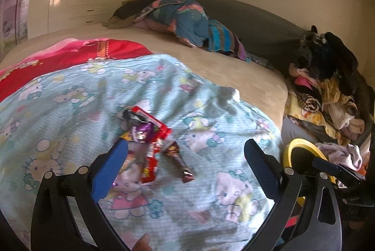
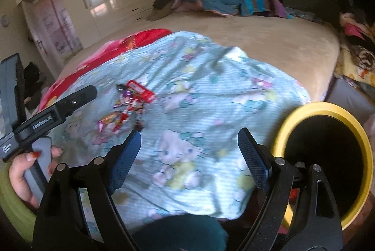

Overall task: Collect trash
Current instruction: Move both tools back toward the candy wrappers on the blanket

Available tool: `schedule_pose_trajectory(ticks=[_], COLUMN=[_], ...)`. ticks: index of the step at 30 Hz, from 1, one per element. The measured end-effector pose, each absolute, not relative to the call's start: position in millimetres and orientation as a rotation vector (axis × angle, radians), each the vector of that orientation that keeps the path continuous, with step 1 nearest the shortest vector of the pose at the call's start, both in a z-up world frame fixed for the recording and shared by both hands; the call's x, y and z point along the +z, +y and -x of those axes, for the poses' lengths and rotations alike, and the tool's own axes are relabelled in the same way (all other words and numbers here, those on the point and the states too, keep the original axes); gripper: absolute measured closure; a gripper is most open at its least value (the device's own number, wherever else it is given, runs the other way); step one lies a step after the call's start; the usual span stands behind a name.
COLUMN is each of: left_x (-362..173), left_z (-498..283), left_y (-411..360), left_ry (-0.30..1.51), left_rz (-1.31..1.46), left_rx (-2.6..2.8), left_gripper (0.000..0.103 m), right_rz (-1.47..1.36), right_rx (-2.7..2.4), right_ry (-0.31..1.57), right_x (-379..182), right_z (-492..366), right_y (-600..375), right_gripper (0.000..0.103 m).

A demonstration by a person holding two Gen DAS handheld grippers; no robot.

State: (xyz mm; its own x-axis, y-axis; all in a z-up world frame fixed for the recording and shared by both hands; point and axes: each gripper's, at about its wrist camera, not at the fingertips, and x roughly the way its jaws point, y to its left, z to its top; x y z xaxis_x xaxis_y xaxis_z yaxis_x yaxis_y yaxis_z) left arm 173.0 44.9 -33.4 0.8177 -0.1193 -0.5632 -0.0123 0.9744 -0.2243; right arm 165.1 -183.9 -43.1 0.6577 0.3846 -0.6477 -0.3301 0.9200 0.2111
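The candy wrappers [image 1: 150, 143] lie in a small heap on the blanket [image 1: 70, 110], which lies on the bed [image 1: 234, 68]. The bin [image 2: 328, 157] stands off the bed at 4 o'clock from them. The pile of clothes [image 1: 328, 86] is at 2 o'clock.

Left tool [image 1: 185, 164] and right tool [image 2: 187, 154] both gape, empty.

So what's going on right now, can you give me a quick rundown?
Left hand-held gripper open over wrappers on blanket. Right hand-held gripper open, empty. Bin beside bed. Nothing blocking.
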Motion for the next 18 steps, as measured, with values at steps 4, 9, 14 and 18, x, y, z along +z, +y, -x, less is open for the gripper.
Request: schedule_pose_trajectory(ticks=[4, 9, 14, 18], left_x=[-37, -45, -54, -64], left_z=[-177, -184, -197, -215], left_y=[61, 80, 96, 105], left_ry=[0.621, 0.641, 0.68, 0.723], left_rz=[0.241, 0.248, 0.242, 0.218], left_rx=[-0.03, 0.007, 0.035, 0.048], left_gripper=[0.007, 0.007, 0.007, 0.007], right_rz=[-0.055, -0.043, -0.022, -0.016], right_rx=[0.447, 0.487, 0.516, 0.533], right_ry=[0.759, 0.773, 0.787, 0.81], right_x=[-44, -47, -56, -66], right_z=[-170, -179, -191, -199], right_y=[-163, -141, -123, -112], right_gripper=[0.027, 0.027, 0.027, 0.027])
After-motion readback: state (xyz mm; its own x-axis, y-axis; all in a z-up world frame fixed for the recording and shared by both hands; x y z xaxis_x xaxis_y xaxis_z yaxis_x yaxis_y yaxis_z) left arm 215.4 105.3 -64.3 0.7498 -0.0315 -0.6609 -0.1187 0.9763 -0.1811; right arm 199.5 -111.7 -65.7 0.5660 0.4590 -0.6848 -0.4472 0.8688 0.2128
